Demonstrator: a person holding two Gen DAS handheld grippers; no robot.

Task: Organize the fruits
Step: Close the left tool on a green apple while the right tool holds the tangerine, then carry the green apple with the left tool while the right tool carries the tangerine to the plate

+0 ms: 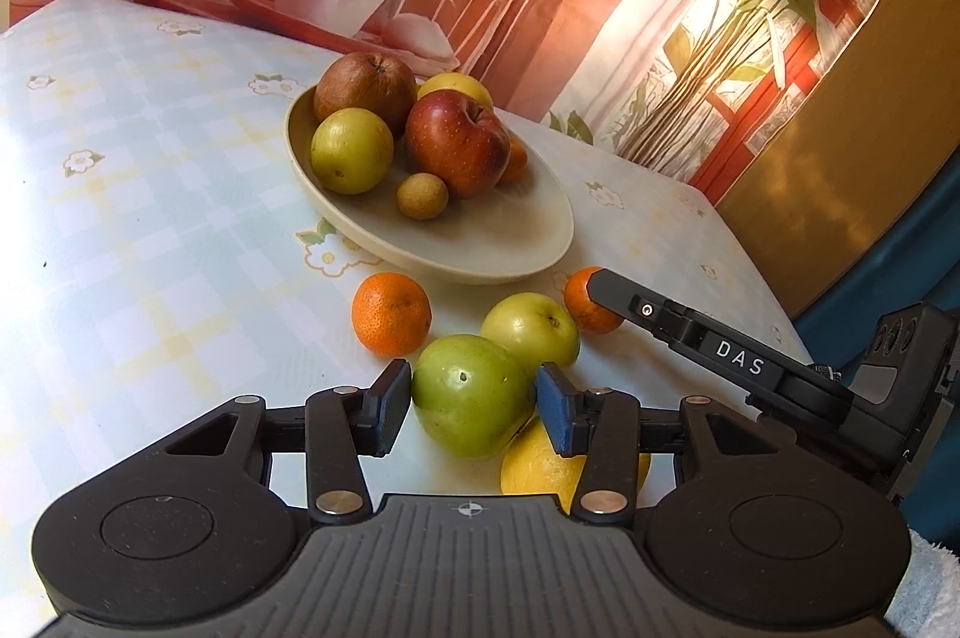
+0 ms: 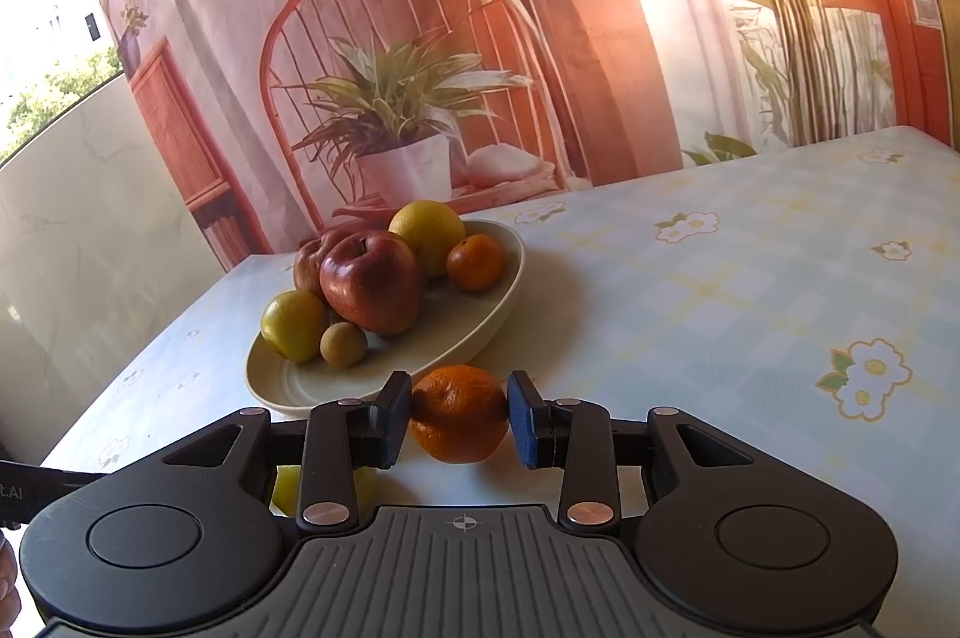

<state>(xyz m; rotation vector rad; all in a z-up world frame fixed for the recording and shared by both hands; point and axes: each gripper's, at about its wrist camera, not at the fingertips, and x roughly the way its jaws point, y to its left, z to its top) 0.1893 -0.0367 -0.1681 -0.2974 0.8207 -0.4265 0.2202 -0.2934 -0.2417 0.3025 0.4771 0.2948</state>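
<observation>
Here, label by label:

Left gripper [image 1: 474, 407]: jaws part open around a green apple [image 1: 471, 395]; the pads sit at its sides, but whether they press on it I cannot tell.
Green apple: on the tablecloth [image 1: 120, 194], touching a paler green apple [image 1: 531, 329] behind it and a yellow fruit [image 1: 540, 464] beneath its near edge.
Right gripper [image 2: 459, 419]: jaws narrowly apart, closed on a tangerine [image 2: 459, 413] just in front of the bowl's near rim.
Loose tangerine [image 1: 391, 312]: alone on the cloth, between the green apple and the bowl.
Bowl [image 1: 510, 242]: pale and shallow, holding a red apple [image 1: 459, 143], a brown fruit [image 1: 365, 89], a yellow-green fruit [image 1: 352, 150], a small tan round fruit [image 1: 422, 195], a yellow fruit at the back and a small tangerine [image 2: 475, 261].
Backdrop [image 2: 540, 8]: printed cloth with a chair and potted plant.
</observation>
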